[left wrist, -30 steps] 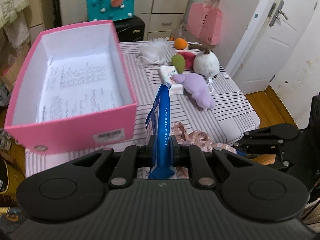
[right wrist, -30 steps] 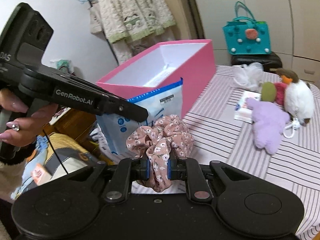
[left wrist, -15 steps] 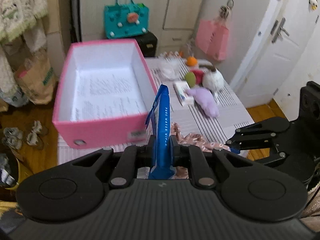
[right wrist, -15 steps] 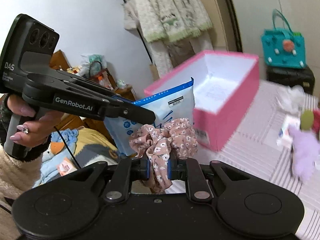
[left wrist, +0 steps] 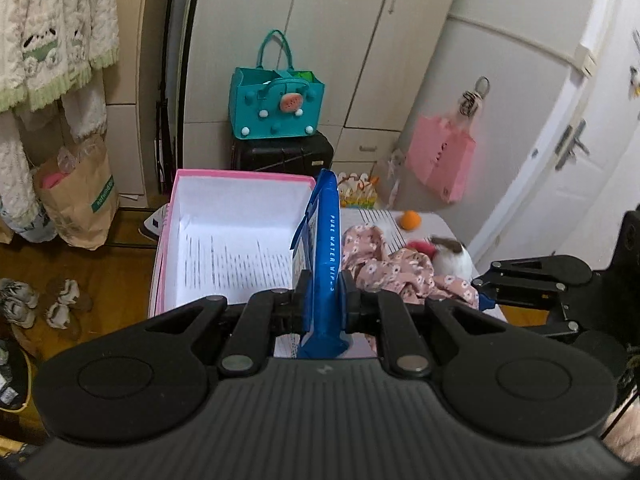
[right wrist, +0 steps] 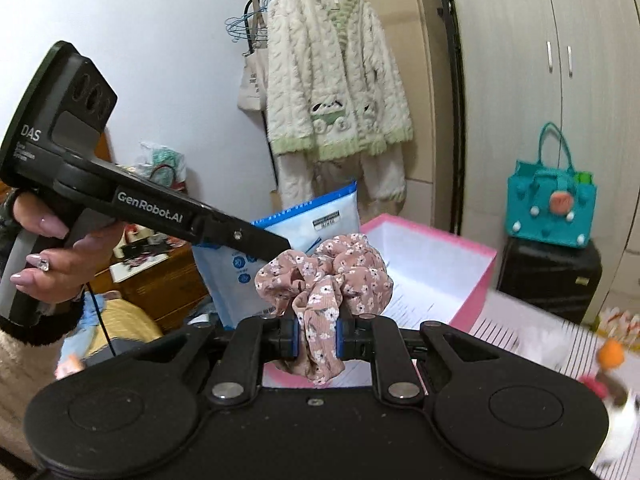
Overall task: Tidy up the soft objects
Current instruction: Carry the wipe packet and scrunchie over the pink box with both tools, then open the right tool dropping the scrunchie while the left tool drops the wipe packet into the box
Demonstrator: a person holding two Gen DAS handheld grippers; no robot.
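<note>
From the left wrist, the left claw (left wrist: 323, 300) is clamped on a blue wipes pack (left wrist: 325, 256) held on edge above the pink box (left wrist: 236, 240), likely for dropping in; from the right wrist, the right claw (right wrist: 316, 336) pinches a floral scrunchie (right wrist: 324, 276) beside the pack, near the box, seemingly bound there too.

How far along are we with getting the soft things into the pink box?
Nothing looks done: the pink cardboard box holds only printed paper. In hand: left gripper clamps the blue wet-wipes pack; right gripper clamps the pink floral scrunchie. Left on the striped table: the white plush toy and the small orange ball.
</note>
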